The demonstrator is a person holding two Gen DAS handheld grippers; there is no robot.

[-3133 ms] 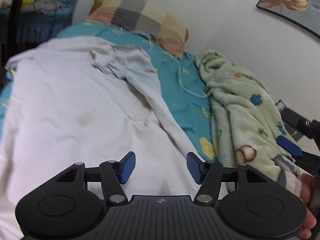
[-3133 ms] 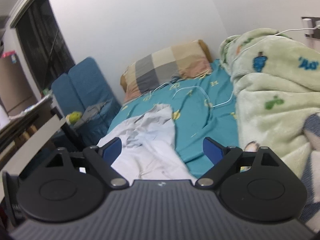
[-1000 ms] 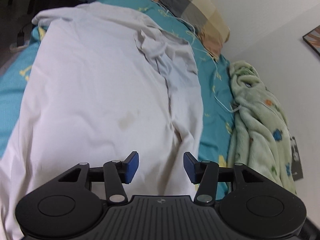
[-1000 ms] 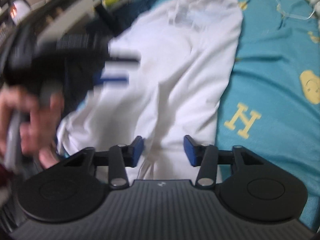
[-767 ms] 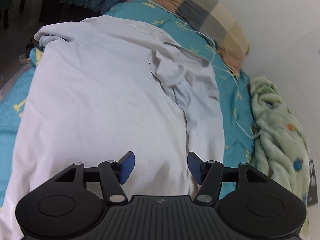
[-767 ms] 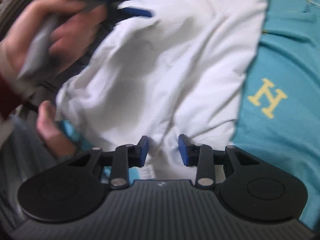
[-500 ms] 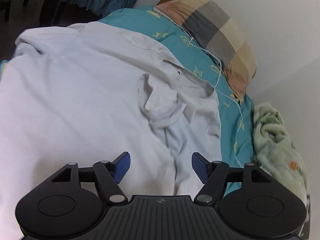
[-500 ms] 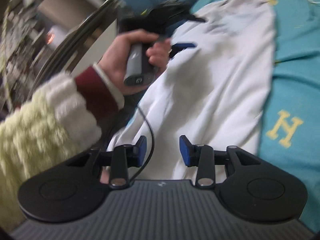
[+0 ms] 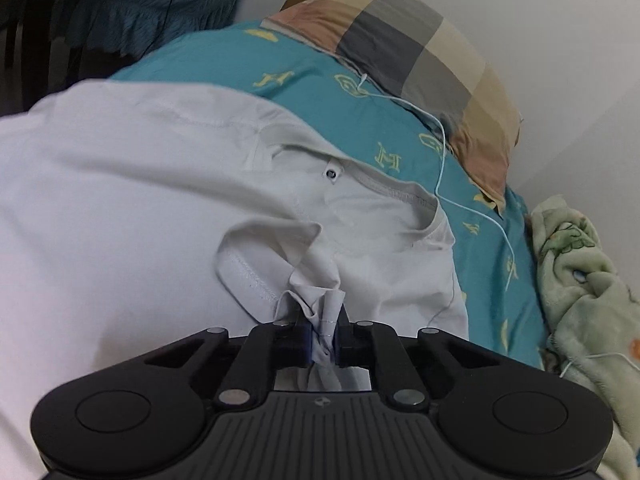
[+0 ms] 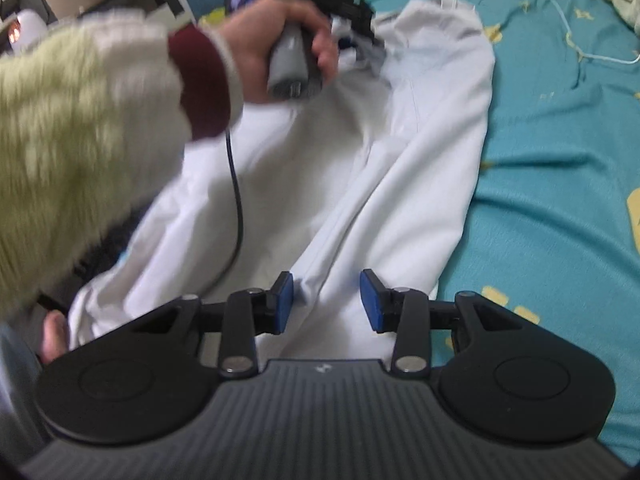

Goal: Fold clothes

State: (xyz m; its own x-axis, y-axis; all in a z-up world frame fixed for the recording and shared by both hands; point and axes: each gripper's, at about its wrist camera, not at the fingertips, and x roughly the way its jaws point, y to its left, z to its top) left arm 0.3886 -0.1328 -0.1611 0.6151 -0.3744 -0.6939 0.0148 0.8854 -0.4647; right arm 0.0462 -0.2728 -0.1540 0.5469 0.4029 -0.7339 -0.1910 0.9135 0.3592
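A white T-shirt (image 9: 120,208) lies spread on the teal bedsheet (image 9: 304,80), its collar toward the pillow. My left gripper (image 9: 323,334) is shut on a bunched fold of the shirt's sleeve, the cloth pinched between the blue pads. In the right wrist view the same shirt (image 10: 400,152) runs away from me, and a hand (image 10: 276,28) holds the left gripper's grey handle at the shirt's far end. My right gripper (image 10: 326,302) stands open just above the shirt's near part, a raised crease lying between its fingers.
A checked pillow (image 9: 424,52) lies at the head of the bed, with a thin white cable (image 9: 440,148) trailing over the sheet. A green fleece blanket (image 9: 584,280) is heaped on the right. A fuzzy green sleeve (image 10: 80,132) crosses the left side.
My left gripper moved forward up the shirt and shut on the sleeve fold. My right gripper stays open and has shifted over the shirt's near part.
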